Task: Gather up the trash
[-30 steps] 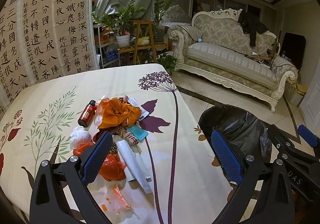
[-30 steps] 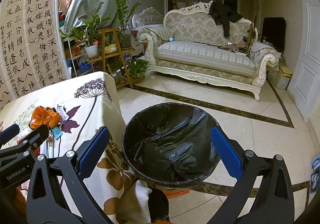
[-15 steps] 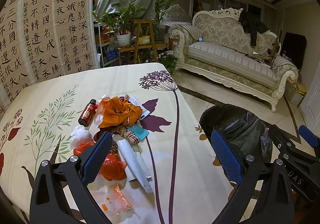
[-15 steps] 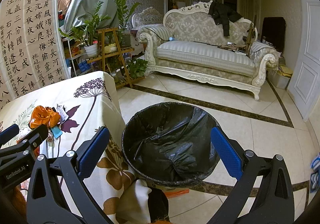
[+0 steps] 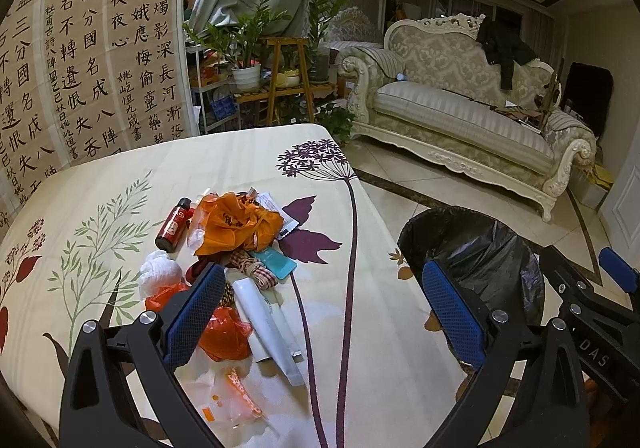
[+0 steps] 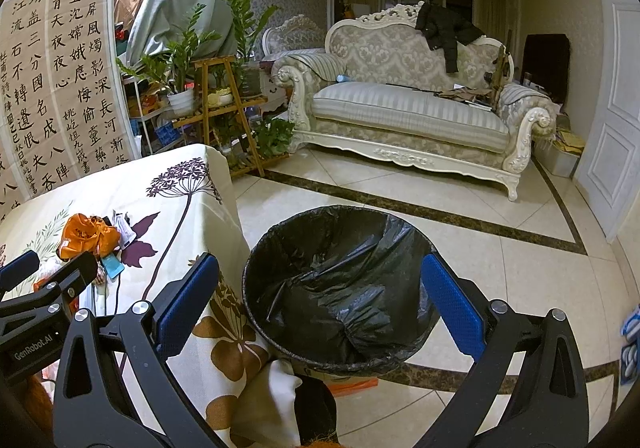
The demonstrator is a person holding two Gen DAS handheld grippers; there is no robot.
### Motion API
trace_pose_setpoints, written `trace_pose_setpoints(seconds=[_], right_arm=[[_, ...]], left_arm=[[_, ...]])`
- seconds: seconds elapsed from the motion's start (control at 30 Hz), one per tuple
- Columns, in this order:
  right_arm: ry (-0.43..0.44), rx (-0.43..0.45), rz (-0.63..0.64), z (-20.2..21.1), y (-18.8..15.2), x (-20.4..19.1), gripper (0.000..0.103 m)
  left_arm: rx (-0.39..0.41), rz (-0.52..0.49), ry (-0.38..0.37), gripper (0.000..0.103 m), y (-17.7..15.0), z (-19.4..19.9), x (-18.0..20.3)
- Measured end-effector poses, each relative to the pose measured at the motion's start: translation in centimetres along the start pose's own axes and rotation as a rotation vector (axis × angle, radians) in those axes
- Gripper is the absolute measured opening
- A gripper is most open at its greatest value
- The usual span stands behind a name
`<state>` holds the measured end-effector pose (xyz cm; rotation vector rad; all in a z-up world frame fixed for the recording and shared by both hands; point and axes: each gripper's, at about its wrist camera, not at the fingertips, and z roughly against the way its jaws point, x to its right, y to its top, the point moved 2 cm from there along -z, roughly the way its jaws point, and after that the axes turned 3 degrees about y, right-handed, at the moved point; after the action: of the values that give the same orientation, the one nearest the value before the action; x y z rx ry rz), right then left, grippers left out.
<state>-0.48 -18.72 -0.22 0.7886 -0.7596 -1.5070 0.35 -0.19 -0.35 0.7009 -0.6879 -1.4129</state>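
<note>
The left gripper (image 5: 324,312) hangs over the table (image 5: 100,184), jaws spread wide and empty. The trash pile (image 5: 236,256) lies at its 11 o'clock, orange bag (image 5: 236,222) on top. The right gripper (image 6: 320,298), also agape and empty, frames the black-lined bin (image 6: 340,288) at 12 o'clock.

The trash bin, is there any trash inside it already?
No, the trash bin shows only its crumpled black liner inside, and the trash pile lies on the table.
</note>
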Motion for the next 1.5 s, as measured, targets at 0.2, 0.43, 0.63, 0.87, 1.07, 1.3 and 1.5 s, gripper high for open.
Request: trace_pose_setpoints(seconds=[0.2,0.43,0.63,0.87,1.07,1.3,1.5], right_arm=[[0.000,0.001,0.000,-0.1,0.0,-0.1,0.099],[0.000,0.000,-0.001,-0.1,0.0,-0.2,0.099],[0.000,-0.001,-0.001,-0.1,0.0,-0.2,0.099],[0.008,-0.022,0.003,-0.1,-0.3,0.7,0.099],[0.041,-0.046,0.014,-0.3,-0.9,-0.5,0.099],[0.084,-0.064,0.030,-0.5,-1.1,-2.6,0.099],[0.138,-0.089,0.062,-1.0,-1.3,-5.1,0.098]], left_arm=[[-0.006,-0.002,0.000,0.096,-0.1,-0.2,-0.1],[-0.007,-0.008,0.003,0.096,-0.1,-0.3,0.0],[-0.013,-0.016,0.003,0.096,-0.2,-0.5,0.4],[-0.030,-0.005,-0.002,0.096,-0.4,-0.6,0.0],[-0.044,0.005,0.012,0.096,-1.0,-0.2,-1.5],[-0.034,0.031,0.076,0.096,-1.6,0.9,-5.0],[-0.063,0.079,0.123,0.096,-2.0,0.8,-8.6]])
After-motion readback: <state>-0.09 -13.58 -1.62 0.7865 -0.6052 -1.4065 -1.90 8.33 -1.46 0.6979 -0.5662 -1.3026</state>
